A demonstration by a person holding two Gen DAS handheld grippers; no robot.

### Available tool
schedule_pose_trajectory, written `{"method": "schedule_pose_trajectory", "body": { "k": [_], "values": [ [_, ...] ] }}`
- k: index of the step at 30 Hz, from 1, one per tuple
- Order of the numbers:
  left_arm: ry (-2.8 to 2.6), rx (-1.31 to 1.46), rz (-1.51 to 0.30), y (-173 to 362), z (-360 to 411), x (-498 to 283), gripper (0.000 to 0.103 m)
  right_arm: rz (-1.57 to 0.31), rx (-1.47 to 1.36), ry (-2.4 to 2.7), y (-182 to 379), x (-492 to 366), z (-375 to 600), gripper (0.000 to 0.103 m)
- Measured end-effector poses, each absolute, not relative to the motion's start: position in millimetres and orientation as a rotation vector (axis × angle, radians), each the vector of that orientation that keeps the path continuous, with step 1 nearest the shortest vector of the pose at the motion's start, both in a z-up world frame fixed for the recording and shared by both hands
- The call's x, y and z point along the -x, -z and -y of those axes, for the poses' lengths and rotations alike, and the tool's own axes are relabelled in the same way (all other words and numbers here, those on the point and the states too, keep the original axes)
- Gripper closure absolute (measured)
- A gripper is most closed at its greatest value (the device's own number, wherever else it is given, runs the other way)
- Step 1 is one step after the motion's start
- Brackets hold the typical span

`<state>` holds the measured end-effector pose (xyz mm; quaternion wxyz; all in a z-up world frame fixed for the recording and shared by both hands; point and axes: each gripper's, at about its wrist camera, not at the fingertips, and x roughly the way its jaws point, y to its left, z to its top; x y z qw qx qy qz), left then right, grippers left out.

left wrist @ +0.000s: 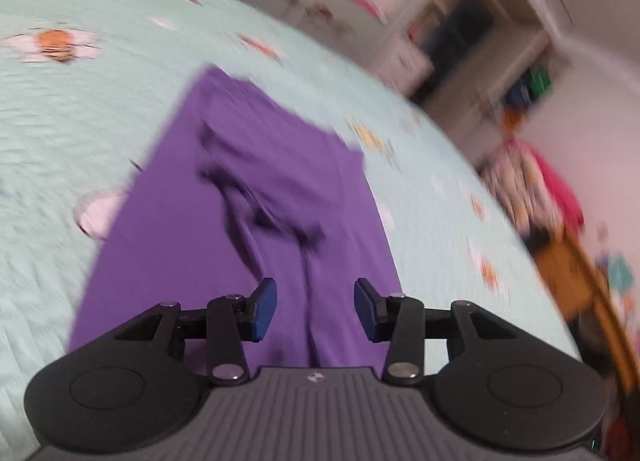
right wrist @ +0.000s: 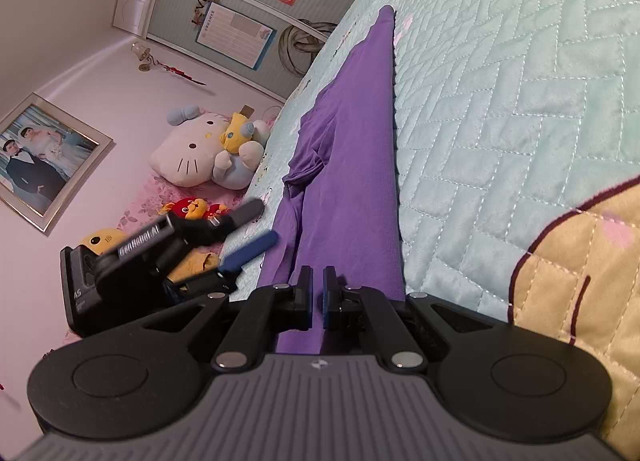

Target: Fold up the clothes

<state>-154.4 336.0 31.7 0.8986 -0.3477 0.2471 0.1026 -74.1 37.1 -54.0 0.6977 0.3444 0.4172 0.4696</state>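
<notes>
Purple garment (left wrist: pixel 248 197) spread on a mint quilted bedspread (left wrist: pixel 80 109), one claw pinching it, the other released.

Left gripper (left wrist: pixel 315 309) hangs above the cloth with its blue pads (left wrist: pixel 264 311) apart and nothing between them; its view is blurred. Right gripper (right wrist: pixel 317 299) is clenched on the garment's near edge, fabric caught between its almost touching jaws. In the right wrist view the left gripper (right wrist: pixel 252 229) sits beside the garment's left edge, with a white cat plush (right wrist: pixel 196 153) on the bed beyond.
</notes>
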Motion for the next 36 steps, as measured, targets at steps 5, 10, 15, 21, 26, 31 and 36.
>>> {"method": "schedule_pose_trajectory", "body": {
  "k": [5,10,15,21,26,31,36],
  "values": [
    [-0.282,0.908,-0.459,-13,-369,138,0.059,-0.929,-0.769,-1.049,53,75,-38,0.100],
    [-0.259,0.846,-0.445,-23,-367,120,0.059,-0.930,-0.771,-1.051,52,75,-39,0.100],
    [-0.265,0.602,-0.550,-7,-348,102,0.060,-0.929,-0.772,-1.053,52,75,-39,0.100],
    [-0.262,0.320,-0.639,-10,-324,91,0.055,-0.929,-0.773,-1.053,51,76,-40,0.100],
    [-0.273,0.393,-0.606,-20,-325,106,0.054,-0.929,-0.774,-1.053,49,77,-41,0.099],
    [-0.351,0.462,-0.476,-34,-320,125,0.056,-0.929,-0.775,-1.055,51,75,-39,0.099],
    [-0.316,0.565,-0.494,-24,-330,111,0.058,-0.929,-0.775,-1.057,53,75,-38,0.099]
  ]
}}
